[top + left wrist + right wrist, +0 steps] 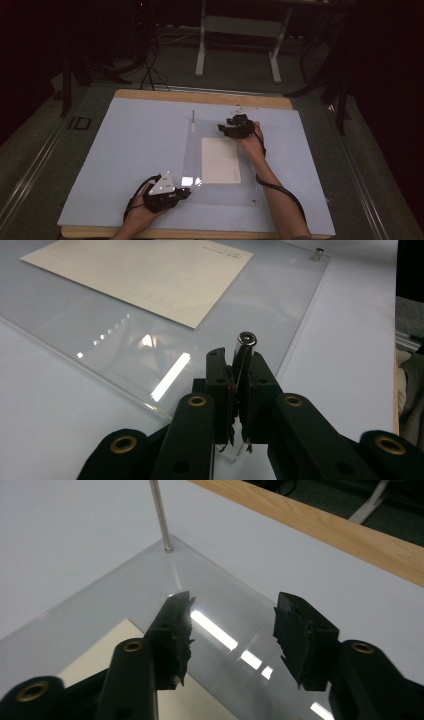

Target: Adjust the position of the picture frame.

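The left hand-held gripper (239, 390) is clamping a small silver metal standoff post (244, 347) at the clear acrylic sheet's (220, 192) corner, at seven o'clock on the pale blue surface (125, 150); it should be keeping the post upright. The right hand-held gripper (232, 630) is standing open and empty above the sheet's far part. The right gripper view is revealing a thin upright metal rod (160, 512) at eleven o'clock; the left gripper view is showing the cream paper card (145, 275) clearly.

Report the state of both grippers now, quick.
Left gripper: shut on a short silver metal pin at the clear acrylic sheet's near corner.
Right gripper: open, nothing between its jaws, above the sheet.
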A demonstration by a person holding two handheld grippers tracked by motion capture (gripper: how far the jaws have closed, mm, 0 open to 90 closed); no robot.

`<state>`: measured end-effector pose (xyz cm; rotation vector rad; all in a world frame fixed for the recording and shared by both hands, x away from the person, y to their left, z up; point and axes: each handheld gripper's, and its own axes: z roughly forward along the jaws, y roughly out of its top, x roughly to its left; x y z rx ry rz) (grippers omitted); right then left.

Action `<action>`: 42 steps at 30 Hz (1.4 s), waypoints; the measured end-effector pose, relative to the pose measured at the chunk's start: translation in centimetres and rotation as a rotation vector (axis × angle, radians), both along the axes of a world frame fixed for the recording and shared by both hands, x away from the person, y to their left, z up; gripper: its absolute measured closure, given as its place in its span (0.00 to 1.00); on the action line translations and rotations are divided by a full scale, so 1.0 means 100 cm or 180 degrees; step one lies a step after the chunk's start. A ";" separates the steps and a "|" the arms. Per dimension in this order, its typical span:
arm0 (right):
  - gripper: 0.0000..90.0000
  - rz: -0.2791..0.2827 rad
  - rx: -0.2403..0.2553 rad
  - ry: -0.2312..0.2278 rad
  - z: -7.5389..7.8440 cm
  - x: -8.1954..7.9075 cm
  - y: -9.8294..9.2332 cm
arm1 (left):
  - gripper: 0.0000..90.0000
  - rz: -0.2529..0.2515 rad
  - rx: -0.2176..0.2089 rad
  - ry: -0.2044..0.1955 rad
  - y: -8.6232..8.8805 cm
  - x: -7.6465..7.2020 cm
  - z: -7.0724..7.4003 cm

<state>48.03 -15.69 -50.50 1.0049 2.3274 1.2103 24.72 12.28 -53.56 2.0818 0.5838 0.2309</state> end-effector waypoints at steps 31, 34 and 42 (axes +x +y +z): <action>0.79 0.0277 -0.0019 0.0060 -0.010 0.044 0.106 | 0.79 0.0026 -0.0076 0.0108 -0.005 -0.003 0.000; 0.84 0.0238 -0.0055 0.0128 -0.013 0.048 0.112 | 0.80 0.0058 -0.0086 0.0123 -0.005 -0.003 0.000; 0.90 0.0160 -0.0152 0.0242 -0.027 0.054 0.121 | 0.85 0.0122 -0.0050 0.0123 -0.006 -0.002 -0.001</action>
